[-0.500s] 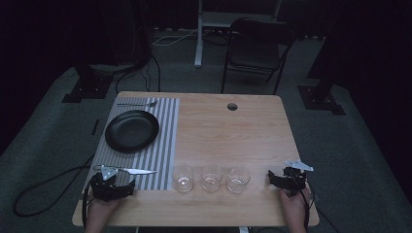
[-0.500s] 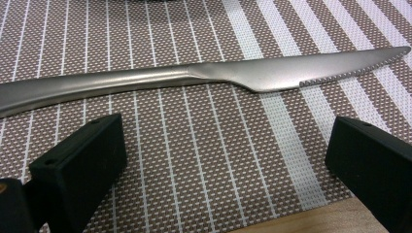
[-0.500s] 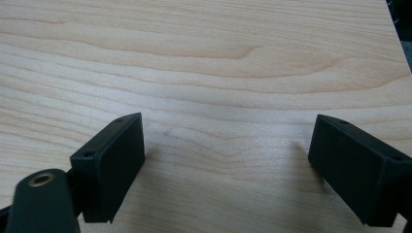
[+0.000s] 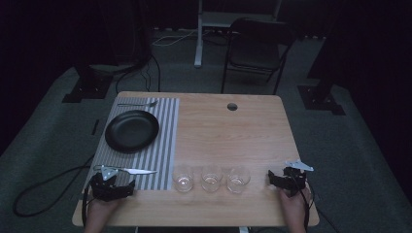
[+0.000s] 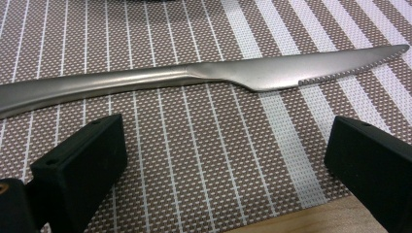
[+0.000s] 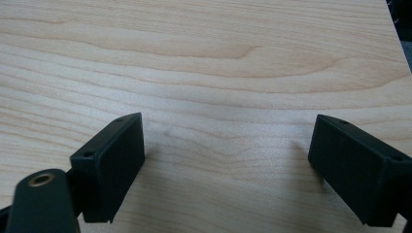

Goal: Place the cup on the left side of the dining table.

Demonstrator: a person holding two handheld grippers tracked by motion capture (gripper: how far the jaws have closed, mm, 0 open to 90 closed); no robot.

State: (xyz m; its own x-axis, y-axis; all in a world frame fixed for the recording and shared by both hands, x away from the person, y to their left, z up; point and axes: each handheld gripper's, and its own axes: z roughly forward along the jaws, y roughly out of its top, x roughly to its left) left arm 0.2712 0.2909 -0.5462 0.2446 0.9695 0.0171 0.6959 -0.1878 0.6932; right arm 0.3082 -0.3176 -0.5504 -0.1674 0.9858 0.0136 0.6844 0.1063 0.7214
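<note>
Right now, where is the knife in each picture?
High view: the knife lies on the striped placemat near its front edge, just beyond the left gripper, tip pointing toward the glasses.
Left gripper view: it runs across the upper half, beyond the open jaws, blade tip at right.
Right gripper view: no knife here, just the wooden table.
Shared landmark: the striped placemat under the knife in the high and left gripper views.

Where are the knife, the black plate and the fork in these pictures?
knife (image 5: 252, 75): left gripper view, on the blade near the handle.
black plate (image 4: 131, 130): high view, on the middle of its dish.
fork (image 4: 137, 104): high view, on its handle, beyond the plate.
</note>
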